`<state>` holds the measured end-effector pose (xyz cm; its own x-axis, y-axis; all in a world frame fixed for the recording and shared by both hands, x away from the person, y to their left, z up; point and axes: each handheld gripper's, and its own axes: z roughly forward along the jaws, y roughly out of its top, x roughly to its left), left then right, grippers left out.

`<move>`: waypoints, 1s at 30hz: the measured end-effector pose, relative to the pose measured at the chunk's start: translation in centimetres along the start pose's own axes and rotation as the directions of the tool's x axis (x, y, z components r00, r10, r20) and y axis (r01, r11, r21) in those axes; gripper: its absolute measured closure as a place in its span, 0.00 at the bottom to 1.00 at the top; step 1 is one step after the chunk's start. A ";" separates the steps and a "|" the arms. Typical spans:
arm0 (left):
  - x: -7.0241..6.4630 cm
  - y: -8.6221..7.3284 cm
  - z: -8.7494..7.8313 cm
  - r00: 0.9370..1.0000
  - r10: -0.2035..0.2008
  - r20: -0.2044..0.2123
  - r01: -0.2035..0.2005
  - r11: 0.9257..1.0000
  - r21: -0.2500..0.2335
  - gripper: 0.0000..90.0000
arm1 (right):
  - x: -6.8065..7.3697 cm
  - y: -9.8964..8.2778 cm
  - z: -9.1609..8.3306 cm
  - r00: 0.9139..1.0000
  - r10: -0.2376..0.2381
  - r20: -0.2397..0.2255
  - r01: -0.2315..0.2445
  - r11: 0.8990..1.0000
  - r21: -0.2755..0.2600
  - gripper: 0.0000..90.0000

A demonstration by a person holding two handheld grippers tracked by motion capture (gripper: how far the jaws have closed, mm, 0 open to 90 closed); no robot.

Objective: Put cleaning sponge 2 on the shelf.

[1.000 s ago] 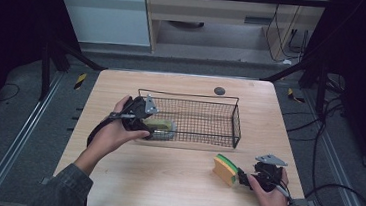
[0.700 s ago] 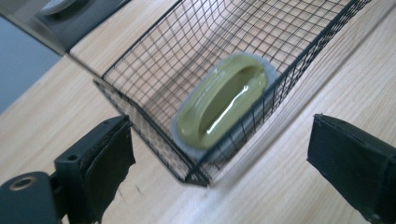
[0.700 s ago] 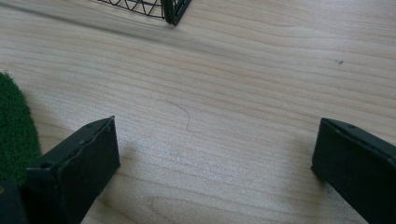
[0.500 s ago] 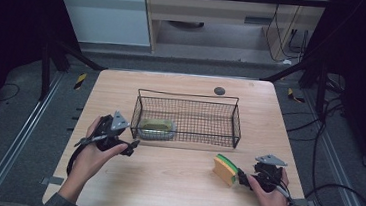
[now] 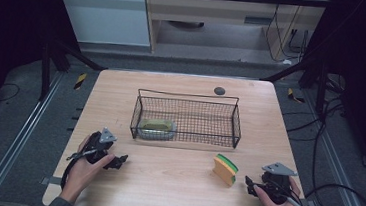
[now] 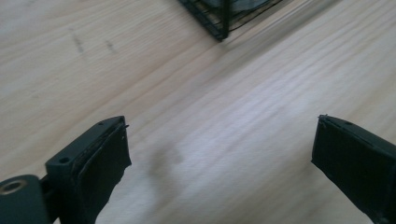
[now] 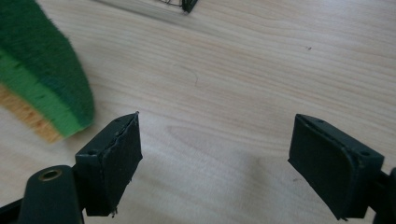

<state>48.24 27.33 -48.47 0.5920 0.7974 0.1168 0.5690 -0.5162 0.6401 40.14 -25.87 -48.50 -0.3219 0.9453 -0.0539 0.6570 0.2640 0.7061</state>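
Wooden table (image 5: 174,182) carries a black wire basket (image 5: 188,114) at centre; a grey-rimmed dish (image 5: 156,128) lies in its left end. Yellow-green sponge (image 5: 225,169) stands on edge on the table, in front of the basket's right end. Left gripper (image 5: 119,160): low over the table's near left, jaws wide, empty. Right gripper (image 5: 249,185): just right of the sponge, apart from it; jaws have just been closing, nothing between them.

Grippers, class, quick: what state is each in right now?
Left gripper: jaws open, nothing between them.
Right gripper: jaws open, just been closing, nothing between them.
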 end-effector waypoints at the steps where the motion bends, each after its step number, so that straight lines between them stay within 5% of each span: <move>1: 0.3 -0.1 0.1 1.000 -0.025 0.011 0.026 1.000 -0.008 0.04 | 0.0 -0.1 -0.2 1.000 0.003 -0.013 -0.003 1.000 -0.001 0.19; 8: 0.5 -0.8 1.0 0.996 -0.080 0.027 0.080 0.997 -0.003 0.04 | 1.3 0.3 -1.7 0.993 -0.090 -0.074 0.093 0.995 0.035 0.22; 13: 0.5 -0.8 1.6 0.994 -0.105 0.036 0.105 0.994 -0.006 0.04 | 2.9 1.8 -3.3 0.973 -0.191 -0.126 0.201 0.977 0.067 0.21; 21: 0.4 -1.3 2.1 0.993 -0.115 0.026 0.117 0.990 -0.082 0.00 | 3.9 4.7 -4.8 0.951 -0.234 -0.201 0.261 0.958 0.117 0.20; 30: 0.4 -1.3 2.1 0.993 -0.113 0.029 0.115 0.990 -0.083 0.00 | 4.4 8.1 -5.0 0.939 -0.275 -0.208 0.306 0.943 0.134 0.21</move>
<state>48.88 27.70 -50.86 0.5404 0.8412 0.0218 0.5839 -0.3935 0.7101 40.64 -20.49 -39.50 -0.6248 0.7747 -0.0977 0.6123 0.5637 0.5544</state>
